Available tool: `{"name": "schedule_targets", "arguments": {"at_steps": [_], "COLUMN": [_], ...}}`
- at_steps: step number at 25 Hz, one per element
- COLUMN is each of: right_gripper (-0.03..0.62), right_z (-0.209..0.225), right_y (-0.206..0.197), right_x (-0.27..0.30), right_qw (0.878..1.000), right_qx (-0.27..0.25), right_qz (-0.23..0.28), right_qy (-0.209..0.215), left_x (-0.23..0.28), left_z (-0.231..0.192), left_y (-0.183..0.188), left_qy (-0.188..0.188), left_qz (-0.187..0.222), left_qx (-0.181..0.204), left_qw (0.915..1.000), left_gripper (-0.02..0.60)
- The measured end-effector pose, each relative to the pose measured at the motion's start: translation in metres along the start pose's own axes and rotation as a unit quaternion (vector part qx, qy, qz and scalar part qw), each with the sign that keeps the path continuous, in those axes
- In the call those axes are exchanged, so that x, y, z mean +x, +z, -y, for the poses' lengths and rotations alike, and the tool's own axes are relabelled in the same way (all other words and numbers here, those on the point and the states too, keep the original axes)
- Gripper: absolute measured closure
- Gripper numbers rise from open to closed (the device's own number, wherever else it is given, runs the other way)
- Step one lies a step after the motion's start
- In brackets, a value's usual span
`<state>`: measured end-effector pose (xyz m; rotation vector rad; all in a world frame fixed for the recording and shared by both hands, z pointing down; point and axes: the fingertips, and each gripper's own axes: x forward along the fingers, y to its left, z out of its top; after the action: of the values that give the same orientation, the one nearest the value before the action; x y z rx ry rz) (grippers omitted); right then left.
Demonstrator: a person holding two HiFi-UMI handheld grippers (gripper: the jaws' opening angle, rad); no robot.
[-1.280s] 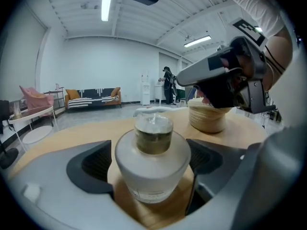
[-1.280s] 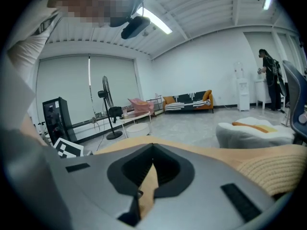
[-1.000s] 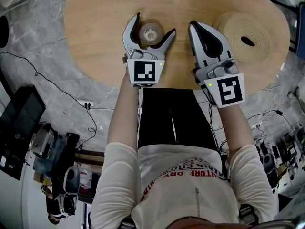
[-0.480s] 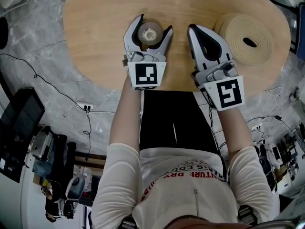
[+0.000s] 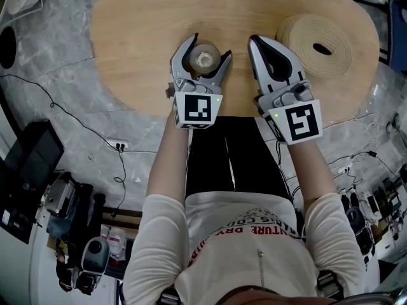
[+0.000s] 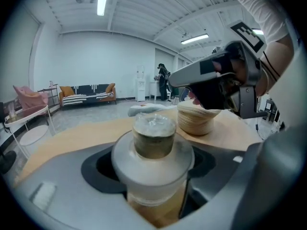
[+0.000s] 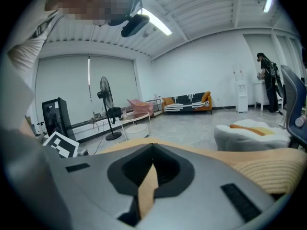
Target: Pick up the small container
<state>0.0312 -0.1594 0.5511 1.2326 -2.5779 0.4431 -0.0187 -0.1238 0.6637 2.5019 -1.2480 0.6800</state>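
**Left tool clamped on the small container, right tool closed and empty**

The small container [image 5: 205,58] is round and made of frosted, translucent plastic. It has a wide, smooth collar below and a narrower cylindrical neck above, capped with something clear and crinkled. A brown-olive fill shows through the neck; what it is cannot be told.

The container sits between the two grey, curved jaws of the left tool [image 5: 208,47]. These jaws have just been closing and now stand partly apart, their dark inner pads pressing on the collar from both sides. Whether the container's base is clear of the counter cannot be made out.

The counter [image 5: 140,43] is an oval slab of pale wood with a fine, even grain. The container is near its middle, at 12 o'clock from the person.

The right tool [image 5: 257,40] lies at 3 o'clock from the container, its jaws brought together with nothing between them.

A thick, round coil of tan woven fibre [image 5: 324,46], ribbed and with a dark slot at its centre, rests at 2 o'clock from the right tool.
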Motion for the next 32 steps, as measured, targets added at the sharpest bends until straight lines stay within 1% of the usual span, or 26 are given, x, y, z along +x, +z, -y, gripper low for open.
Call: {"name": "schedule_targets", "arguments": {"at_steps": [2, 5, 8, 10, 13, 15, 17, 22, 27, 32], "right_gripper": [0.608, 0.608, 0.607, 0.608, 0.608, 0.608, 0.608, 0.608, 0.608, 0.607], "right_z": [-0.003, -0.008, -0.013, -0.014, -0.018, -0.020, -0.021, -0.030, -0.043, -0.061], "right_y": [0.014, 0.040, 0.067, 0.090, 0.123, 0.145, 0.166, 0.212, 0.255, 0.289], "right_x": [-0.011, -0.030, -0.045, -0.054, -0.071, -0.081, -0.090, -0.116, -0.133, -0.147], "right_qw": [1.000, 1.000, 1.000, 1.000, 0.999, 0.999, 0.999, 0.998, 0.996, 0.994], "right_qx": [-0.002, -0.001, -0.001, -0.013, -0.034, -0.038, -0.041, -0.050, -0.061, -0.067], "right_qz": [0.001, 0.006, 0.010, 0.017, 0.020, 0.023, 0.031, 0.050, 0.071, 0.084], "right_qy": [-0.002, -0.006, -0.006, -0.005, 0.000, 0.002, 0.003, 0.003, -0.007, -0.026], "left_x": [-0.013, -0.035, -0.058, -0.071, -0.094, -0.108, -0.119, -0.157, -0.194, -0.228], "left_z": [0.005, 0.006, 0.001, -0.004, -0.001, 0.000, 0.000, 0.007, 0.006, -0.001], "left_y": [0.014, 0.055, 0.090, 0.114, 0.149, 0.173, 0.199, 0.263, 0.309, 0.337], "left_qy": [-0.002, -0.002, 0.009, 0.017, 0.018, 0.020, 0.024, 0.029, 0.025, 0.019], "left_qz": [0.000, 0.018, 0.022, 0.024, 0.024, 0.027, 0.036, 0.077, 0.102, 0.113], "left_qx": [-0.006, 0.001, -0.001, -0.001, 0.013, 0.019, 0.025, 0.032, 0.059, 0.060], "left_qw": [1.0000, 0.9998, 0.9997, 0.9996, 0.9995, 0.9993, 0.9987, 0.9961, 0.9927, 0.9916], "left_gripper": [0.239, 0.239, 0.239, 0.239, 0.239, 0.239, 0.239, 0.239, 0.239, 0.239]}}
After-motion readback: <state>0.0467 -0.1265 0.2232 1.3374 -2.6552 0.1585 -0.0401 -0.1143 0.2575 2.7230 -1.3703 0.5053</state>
